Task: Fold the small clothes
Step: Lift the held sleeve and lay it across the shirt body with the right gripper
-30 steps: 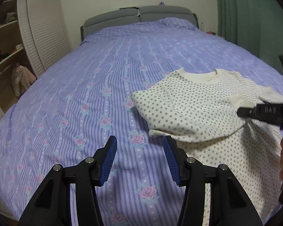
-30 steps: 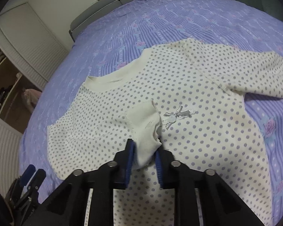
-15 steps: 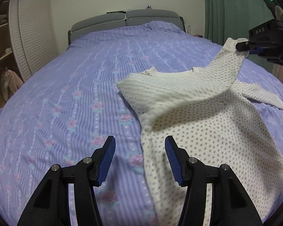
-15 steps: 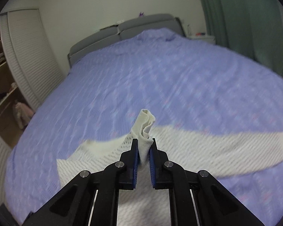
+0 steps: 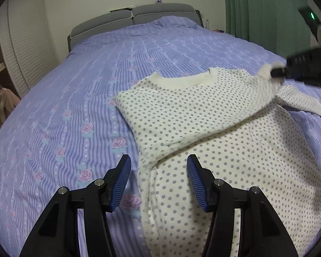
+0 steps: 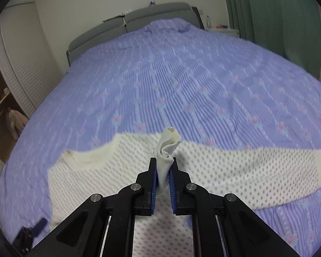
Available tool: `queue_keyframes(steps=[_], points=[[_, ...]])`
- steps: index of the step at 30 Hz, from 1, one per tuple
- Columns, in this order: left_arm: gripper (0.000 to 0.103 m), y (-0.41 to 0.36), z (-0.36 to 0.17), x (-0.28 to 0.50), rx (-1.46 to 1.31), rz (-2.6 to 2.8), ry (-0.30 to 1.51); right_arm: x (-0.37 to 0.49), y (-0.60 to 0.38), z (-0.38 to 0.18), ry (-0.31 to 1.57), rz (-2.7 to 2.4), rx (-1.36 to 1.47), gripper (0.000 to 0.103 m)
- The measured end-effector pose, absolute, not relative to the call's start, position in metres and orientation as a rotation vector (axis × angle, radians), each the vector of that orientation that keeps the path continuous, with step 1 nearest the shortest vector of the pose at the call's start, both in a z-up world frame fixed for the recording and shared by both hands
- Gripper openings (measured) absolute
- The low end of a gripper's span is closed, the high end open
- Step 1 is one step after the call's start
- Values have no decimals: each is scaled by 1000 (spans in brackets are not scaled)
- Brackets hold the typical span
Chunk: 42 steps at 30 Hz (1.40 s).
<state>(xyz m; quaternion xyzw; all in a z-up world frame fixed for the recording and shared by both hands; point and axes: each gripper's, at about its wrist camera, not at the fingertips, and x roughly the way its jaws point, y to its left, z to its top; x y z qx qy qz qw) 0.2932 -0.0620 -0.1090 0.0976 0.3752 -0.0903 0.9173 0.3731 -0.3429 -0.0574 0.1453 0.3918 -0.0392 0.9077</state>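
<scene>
A cream sweater with grey dots (image 5: 203,128) lies on the purple flowered bedspread (image 5: 85,98), collar toward the headboard. My right gripper (image 6: 163,177) is shut on the sweater's ribbed left sleeve cuff (image 6: 169,145) and holds it above the chest. In the left wrist view that gripper (image 5: 293,70) is at the right edge, with the sleeve (image 5: 235,111) stretched across the body toward it. My left gripper (image 5: 158,177) stands open low over the sweater's left side seam, with nothing pressed between its blue pads (image 5: 122,180). The other sleeve (image 6: 289,177) lies flat to the right.
A grey headboard (image 5: 139,15) closes the far end of the bed. White louvred doors (image 5: 30,42) and open shelves with clothes stand on the left. A green curtain (image 5: 256,10) hangs on the right, and a bedside table (image 6: 222,30) carries a bottle.
My right gripper has shut on the cuff lying on the chest, lifted it and carried the sleeve up and to the right. My left gripper has moved right, over the sweater's side seam.
</scene>
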Motion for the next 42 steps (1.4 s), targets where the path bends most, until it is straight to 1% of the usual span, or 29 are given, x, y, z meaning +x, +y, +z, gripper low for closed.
queue_keyframes(steps=[8, 12, 15, 17, 18, 19, 20, 21, 22, 24, 26, 28, 30, 37, 42], points=[[58, -63, -107, 291, 201, -180, 772, 364, -363, -91, 875, -93, 318, 12], [58, -66, -108, 290, 200, -184, 777, 365, -366, -99, 891, -103, 330, 12], [59, -66, -108, 289, 202, -184, 774, 366, -366, -103, 902, -110, 330, 14], [60, -66, -107, 290, 201, -179, 776, 365, -365, -103, 909, -117, 316, 18], [60, -66, -107, 290, 201, -176, 780, 365, -365, -102, 913, -128, 305, 24], [60, -67, -106, 289, 201, -175, 782, 363, -365, -100, 916, -146, 291, 32], [60, -67, -104, 289, 201, -176, 780, 361, -366, -98, 912, -162, 287, 37], [60, -69, -102, 288, 209, -170, 778, 358, -369, -96, 907, -182, 290, 45], [60, -71, -99, 287, 219, -162, 779, 353, -374, -92, 899, -205, 299, 48], [60, -76, -92, 285, 222, -166, 775, 340, -383, -83, 874, -237, 313, 51], [66, -83, -84, 282, 220, -179, 767, 325, -392, -76, 848, -286, 310, 57], [68, -93, -76, 280, 215, -209, 761, 306, -404, -71, 808, -335, 313, 68], [68, -107, -70, 278, 215, -237, 757, 285, -422, -68, 776, -382, 343, 71], [68, -178, -60, 286, 241, -337, 732, 229, -503, -86, 724, -494, 581, 71], [68, -232, -55, 303, 199, -419, 766, 212, -530, -102, 706, -510, 679, 71]])
